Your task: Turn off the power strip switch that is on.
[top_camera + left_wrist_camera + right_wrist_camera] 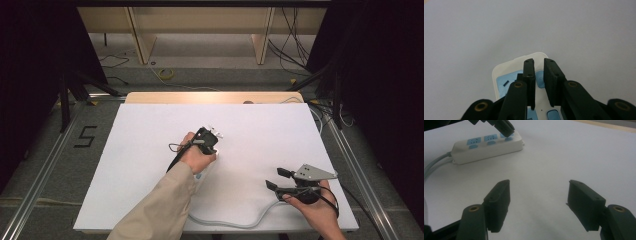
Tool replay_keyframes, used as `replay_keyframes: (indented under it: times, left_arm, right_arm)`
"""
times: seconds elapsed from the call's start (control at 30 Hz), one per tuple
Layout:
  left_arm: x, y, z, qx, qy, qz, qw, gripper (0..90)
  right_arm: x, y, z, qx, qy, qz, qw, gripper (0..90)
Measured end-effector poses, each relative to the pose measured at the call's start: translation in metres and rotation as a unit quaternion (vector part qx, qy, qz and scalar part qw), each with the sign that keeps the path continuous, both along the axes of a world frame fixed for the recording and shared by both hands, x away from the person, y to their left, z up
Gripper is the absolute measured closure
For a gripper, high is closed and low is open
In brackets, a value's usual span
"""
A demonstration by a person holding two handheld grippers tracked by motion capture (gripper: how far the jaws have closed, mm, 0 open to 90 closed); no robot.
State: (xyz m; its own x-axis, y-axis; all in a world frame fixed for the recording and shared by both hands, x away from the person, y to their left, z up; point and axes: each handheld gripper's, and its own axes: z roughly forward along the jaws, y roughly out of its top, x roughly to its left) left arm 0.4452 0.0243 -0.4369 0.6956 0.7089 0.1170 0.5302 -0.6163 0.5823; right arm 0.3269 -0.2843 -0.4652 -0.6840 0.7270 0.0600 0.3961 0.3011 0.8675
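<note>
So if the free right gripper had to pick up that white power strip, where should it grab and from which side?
Probably across the narrow width of the power strip, near its middle, coming down from above. It lies flat on the white table, long and slim, so only the two long side walls fit between the jaws. The left gripper sits over the far end; the grey cable leaves the other.

My right hand-held gripper [537,202] hangs wide open over the white table [564,157]. At upper left, the left hand-held gripper [504,128] meets the white power strip [486,145].
</note>
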Motion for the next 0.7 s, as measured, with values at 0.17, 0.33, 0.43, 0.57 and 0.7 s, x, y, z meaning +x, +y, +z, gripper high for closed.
replay_keyframes:
  times: [0.17,0.33,0.43,0.57,0.7]
  left_arm:
    - [-0.008,0.014,0.005,-0.027,-0.018,0.008,0.9994,67.3]
    - [-0.018,0.038,0.007,-0.055,-0.038,0.007,0.9977,56.0]
    - [-0.027,0.055,0.005,-0.072,-0.054,0.003,0.996,50.4]
    - [-0.04,0.081,-0.002,-0.088,-0.076,0.003,0.9933,41.3]
    - [-0.053,0.105,-0.011,-0.093,-0.08,0.012,0.9924,33.9]
  right_arm:
    - [0.0,0.0,0.0,0.0,0.001,0.0,1.0,35.5]
    - [0.0,0.001,0.0,-0.001,0.001,0.001,1.0,35.5]
    - [0.0,0.001,-0.001,0.0,0.001,0.001,1.0,35.5]
    - [0.0,0.001,-0.001,-0.001,0.002,0.003,1.0,35.5]
    - [0.0,0.002,-0.001,-0.002,0.002,0.004,1.0,35.5]
